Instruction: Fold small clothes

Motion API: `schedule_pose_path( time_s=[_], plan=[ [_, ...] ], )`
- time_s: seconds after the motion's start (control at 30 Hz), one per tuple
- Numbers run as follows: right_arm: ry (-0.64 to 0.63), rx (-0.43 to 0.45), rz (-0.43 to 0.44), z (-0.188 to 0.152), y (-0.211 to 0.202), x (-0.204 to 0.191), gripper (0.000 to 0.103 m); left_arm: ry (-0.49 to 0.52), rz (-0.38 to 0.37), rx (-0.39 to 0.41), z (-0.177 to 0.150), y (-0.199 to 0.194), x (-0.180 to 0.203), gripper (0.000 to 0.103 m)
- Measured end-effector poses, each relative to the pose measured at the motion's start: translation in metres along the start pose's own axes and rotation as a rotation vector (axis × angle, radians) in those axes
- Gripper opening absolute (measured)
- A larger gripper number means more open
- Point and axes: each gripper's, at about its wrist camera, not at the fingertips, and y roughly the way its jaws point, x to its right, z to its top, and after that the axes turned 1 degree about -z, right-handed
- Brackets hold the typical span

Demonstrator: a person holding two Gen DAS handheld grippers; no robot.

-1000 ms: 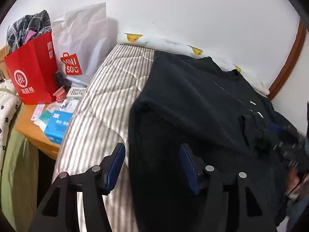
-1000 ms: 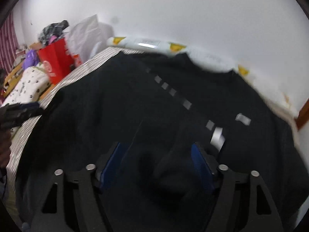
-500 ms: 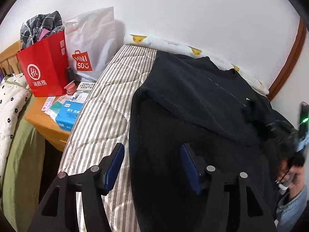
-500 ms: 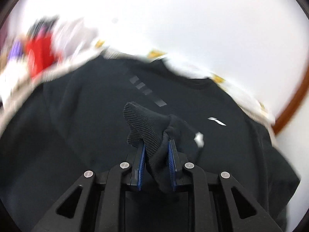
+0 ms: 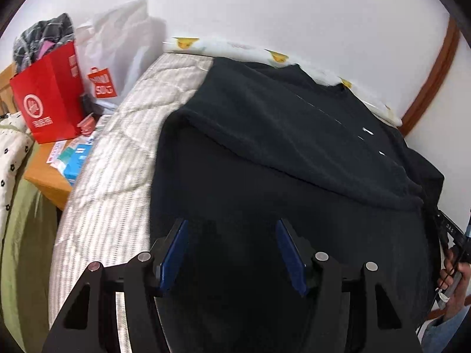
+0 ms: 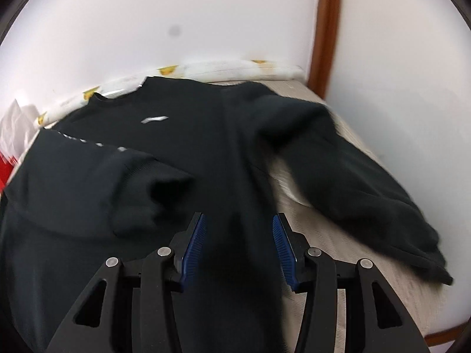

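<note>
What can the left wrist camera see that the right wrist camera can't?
Only the left wrist view shows the red bag with its logo, the white shopping bag and the blue box beside the bed. Only the right wrist view shows the sweater's unfolded sleeve lying on the mattress. Both show the black sweater and an open gripper over it: left, right.

Left side of the mattress [image 5: 112, 182] is bare striped quilting, easy lane for a claw; past its edge the bedside desk [image 5: 44, 176] is crowded, with a red bag [image 5: 48, 94], a white shopping bag [image 5: 117, 56] and a blue box [image 5: 78, 161] close together; the black sweatshirt [image 6: 206, 135] covers the middle, one sleeve folded across it, the other sleeve [image 6: 362, 197] sprawled over the right strip; the wall [image 6: 206, 14] and rolled duck-print bedding [image 6: 223, 69] close off the far end.
</note>
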Motion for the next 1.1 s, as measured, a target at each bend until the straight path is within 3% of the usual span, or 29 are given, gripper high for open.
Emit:
schedule_pose_path(
  time_s=[0.1,0.17,0.2,0.3,0.4,0.53,0.6,0.67,0.7,0.77,0.93,1.1],
  plan=[
    [0.016,0.023,-0.073,-0.008,-0.012,0.041,0.057,0.025,-0.014,-0.009,0.0,0.003,0.016,0.059],
    [0.034,0.048,-0.132,-0.014,-0.018,0.073,0.078,0.042,-0.02,-0.013,0.001,0.005,0.026,0.059],
    [0.044,0.048,-0.161,-0.018,-0.019,0.087,0.08,0.05,-0.02,-0.013,0.002,0.006,0.031,0.06],
    [0.044,-0.005,-0.239,-0.025,-0.004,0.117,0.081,0.07,-0.024,-0.015,0.004,0.01,0.046,0.06],
    [0.03,-0.091,-0.241,-0.038,0.019,0.143,0.081,0.075,-0.028,-0.02,0.007,0.013,0.059,0.061],
    [0.032,-0.077,-0.248,-0.039,0.029,0.152,0.08,0.093,-0.02,-0.036,0.013,0.018,0.075,0.061],
    [0.04,-0.077,-0.256,-0.032,0.038,0.155,0.065,0.111,-0.012,-0.034,0.016,0.018,0.083,0.061],
    [0.064,-0.077,-0.206,-0.025,0.046,0.159,0.018,0.124,-0.009,-0.032,0.02,0.017,0.09,0.061],
    [0.069,-0.076,-0.2,-0.023,0.047,0.161,0.012,0.132,-0.009,-0.031,0.021,0.016,0.093,0.061],
    [0.059,-0.063,-0.259,-0.015,0.051,0.169,0.009,0.145,-0.007,-0.025,0.024,0.016,0.099,0.061],
    [0.215,0.017,-0.338,0.03,0.03,0.227,0.009,0.148,-0.004,-0.014,0.027,0.012,0.096,0.062],
    [0.222,0.16,-0.316,0.081,-0.007,0.223,0.009,0.119,-0.013,-0.011,0.026,0.011,0.085,0.062]
  ],
)
